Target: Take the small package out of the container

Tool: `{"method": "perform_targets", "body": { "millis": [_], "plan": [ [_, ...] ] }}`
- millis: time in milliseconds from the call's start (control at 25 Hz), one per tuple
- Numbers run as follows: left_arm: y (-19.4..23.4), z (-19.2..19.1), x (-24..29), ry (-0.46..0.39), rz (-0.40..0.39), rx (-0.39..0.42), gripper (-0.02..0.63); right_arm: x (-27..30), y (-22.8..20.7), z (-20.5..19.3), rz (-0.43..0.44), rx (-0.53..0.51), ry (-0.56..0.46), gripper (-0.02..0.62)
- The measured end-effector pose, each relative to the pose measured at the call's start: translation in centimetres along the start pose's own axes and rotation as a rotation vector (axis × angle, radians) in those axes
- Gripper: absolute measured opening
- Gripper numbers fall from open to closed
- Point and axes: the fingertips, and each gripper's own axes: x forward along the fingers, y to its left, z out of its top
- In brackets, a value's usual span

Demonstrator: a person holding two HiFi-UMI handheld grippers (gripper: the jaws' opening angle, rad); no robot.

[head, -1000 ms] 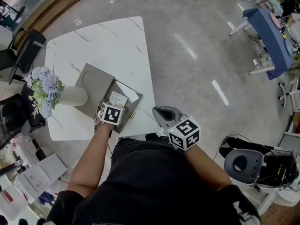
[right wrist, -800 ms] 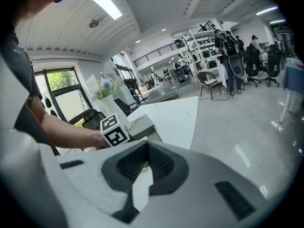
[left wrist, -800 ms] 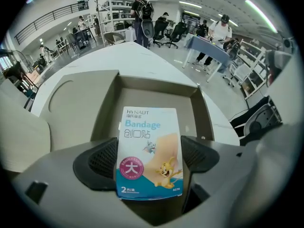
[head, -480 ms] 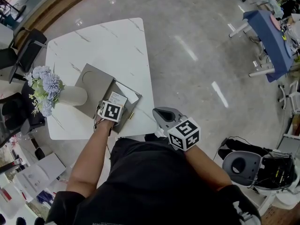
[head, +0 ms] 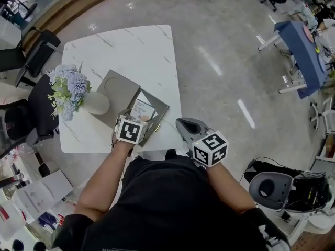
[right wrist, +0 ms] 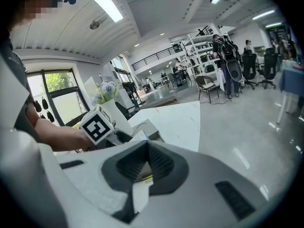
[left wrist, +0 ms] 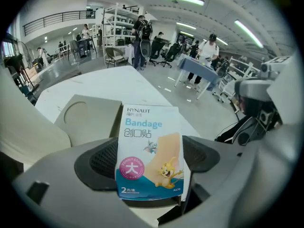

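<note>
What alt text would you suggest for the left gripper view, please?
The left gripper clamps a small white-and-teal bandage package upright. Behind it, a grey container lies on a white table in a busy hall.

Marble table (head: pixel 125 51), vase of flowers (head: pixel 96 103) — blue table (head: pixel 300 50)

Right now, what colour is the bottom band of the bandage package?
Teal, under a white top; the bandage package shows best in the left gripper view.
</note>
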Motion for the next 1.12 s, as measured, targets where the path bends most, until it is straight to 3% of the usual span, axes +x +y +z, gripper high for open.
{"method": "perform_targets", "body": {
  "millis": [480,680,920,1120],
  "plan": [
    [0.5,3.1,-11.9,-0.347,-0.082,-0.019,0.420,0.7,5.5,4.7,-0.015,-0.082,-0.151,0.000],
    [1.2,3.9,-16.2,-0.504,-0.116,0.009,0.420,0.6,7.4,7.0,-0.031,-0.143,-0.201,-0.001],
    [1.6,4.1,-20.4,-0.620,-0.140,0.031,0.420,0.3,9.3,8.8,-0.013,-0.156,-0.231,-0.001],
    [1.7,4.1,-22.2,-0.665,-0.130,0.040,0.420,-0.3,10.1,9.5,-0.027,-0.178,-0.253,0.000]
  ]
}}
